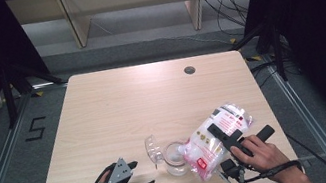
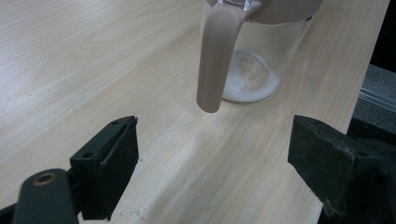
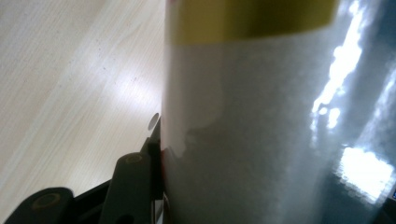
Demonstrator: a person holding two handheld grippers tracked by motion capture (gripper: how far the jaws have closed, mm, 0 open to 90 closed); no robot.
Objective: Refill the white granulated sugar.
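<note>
The right gripper [image 1: 222, 133] is clamped on a clear plastic bag of white powder with red and yellow print [image 1: 217, 137], holding it tilted with its lower end over the mouth of a clear glass jar with a beige handle and rim [image 1: 175, 159]. The jar stands near the front edge of the light wooden table [image 1: 118, 109], and a thin layer of white powder [image 2: 250, 77] covers its bottom. A clear plastic lid [image 1: 153, 149], apparently the jar's, stands tipped just to the jar's left. The left gripper [image 1: 140, 176] rests low on the table to the left of the jar, jaws wide apart and holding nothing, the jar's handle [image 2: 215, 56] just ahead of them.
</note>
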